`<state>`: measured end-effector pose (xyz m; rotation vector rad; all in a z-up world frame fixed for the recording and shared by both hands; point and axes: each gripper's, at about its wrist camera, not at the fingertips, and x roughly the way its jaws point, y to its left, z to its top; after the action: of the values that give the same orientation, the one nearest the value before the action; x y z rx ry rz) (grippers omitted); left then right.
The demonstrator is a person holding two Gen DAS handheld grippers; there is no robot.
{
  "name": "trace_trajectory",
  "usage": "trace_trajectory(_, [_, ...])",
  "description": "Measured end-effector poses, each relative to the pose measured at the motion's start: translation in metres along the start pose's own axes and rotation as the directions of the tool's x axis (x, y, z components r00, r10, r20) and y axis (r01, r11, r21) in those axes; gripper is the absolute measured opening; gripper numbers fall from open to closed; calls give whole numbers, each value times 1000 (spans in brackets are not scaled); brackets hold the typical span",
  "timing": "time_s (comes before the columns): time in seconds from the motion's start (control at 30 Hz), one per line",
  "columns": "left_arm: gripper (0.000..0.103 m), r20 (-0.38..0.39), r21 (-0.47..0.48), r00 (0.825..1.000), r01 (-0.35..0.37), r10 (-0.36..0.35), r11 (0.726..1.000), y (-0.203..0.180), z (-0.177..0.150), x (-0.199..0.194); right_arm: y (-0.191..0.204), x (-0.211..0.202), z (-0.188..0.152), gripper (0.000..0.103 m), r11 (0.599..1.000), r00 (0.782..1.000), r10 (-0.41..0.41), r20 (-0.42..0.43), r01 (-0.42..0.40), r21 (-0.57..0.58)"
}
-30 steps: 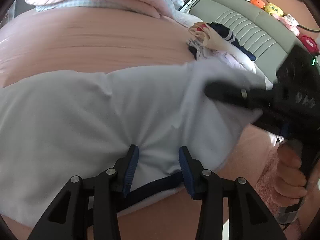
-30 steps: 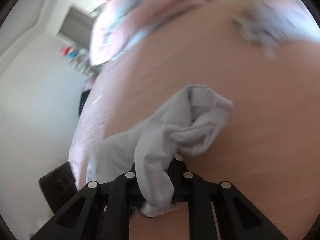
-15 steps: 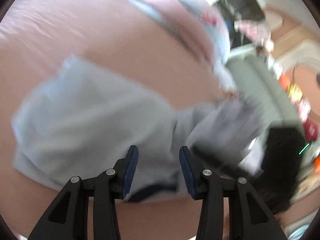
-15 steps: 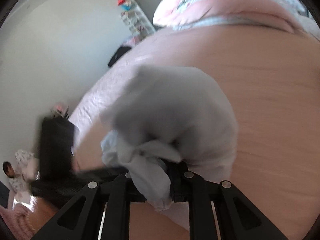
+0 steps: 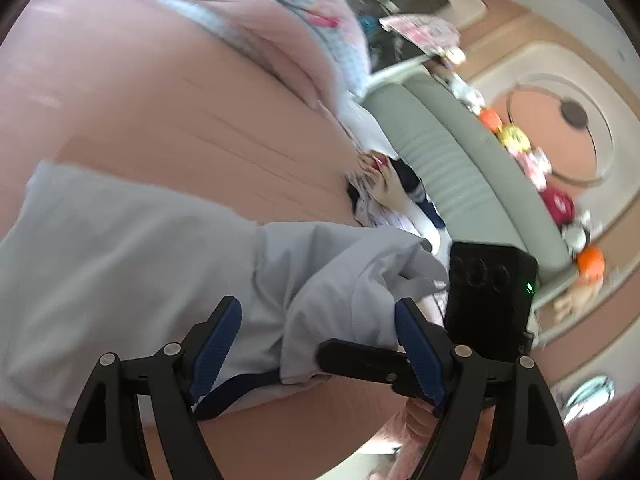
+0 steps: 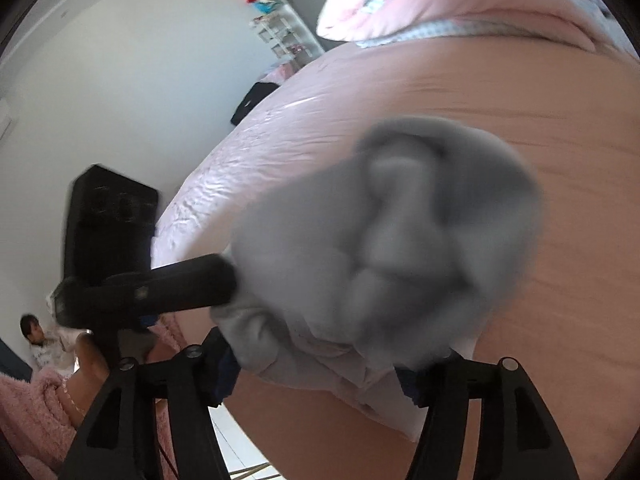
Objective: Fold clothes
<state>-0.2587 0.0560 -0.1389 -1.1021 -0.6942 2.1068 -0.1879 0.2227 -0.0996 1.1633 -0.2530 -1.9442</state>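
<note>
A pale grey garment [image 5: 132,256] with a dark blue trim lies on the pink bed [image 5: 168,128]. My left gripper [image 5: 318,344] is open just above its near edge, blue pads apart. The right gripper [image 5: 352,354] reaches in from the right, and bunched grey cloth hangs over it. In the right wrist view the right gripper [image 6: 320,360] has its jaws spread wide, with the bunched grey garment [image 6: 384,248] draped between and over them, blurred. The left gripper [image 6: 152,288] shows as a dark bar at the left.
A pile of other clothes [image 5: 384,192] lies at the bed's far right beside a grey-green padded headboard [image 5: 472,176] lined with plush toys [image 5: 520,148]. A pink and blue quilt [image 5: 288,28] is heaped at the far side. A person [image 6: 36,336] sits on the floor.
The right gripper's jaws have spread from shut on the cloth to wide apart, and the grey cloth bunch has swung up in front of it. The left gripper has tilted and moved toward the right gripper.
</note>
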Motion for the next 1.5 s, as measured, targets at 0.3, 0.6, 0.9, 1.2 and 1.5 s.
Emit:
trace_trajectory(0.3, [34,-251,237,961,-54,115,970,-34,33,53,0,-10,-15,63,1000,1000,22,20,-22,-5])
trace_trajectory(0.6, [16,-118,102,966,-218,230,970,-11,32,23,-9,-34,-25,65,999,999,-38,25,38,15])
trace_trajectory(0.9, [18,-52,-106,986,-166,161,980,29,13,-36,-43,-48,-31,63,944,946,-314,85,302,132])
trace_trajectory(1.2, [78,-20,-4,992,-121,121,993,11,2,-52,-38,-30,-35,63,958,960,-277,48,271,93])
trace_trajectory(1.5, [59,1,133,956,-291,294,947,-6,-3,-31,-23,52,23,63,959,974,-224,22,217,182])
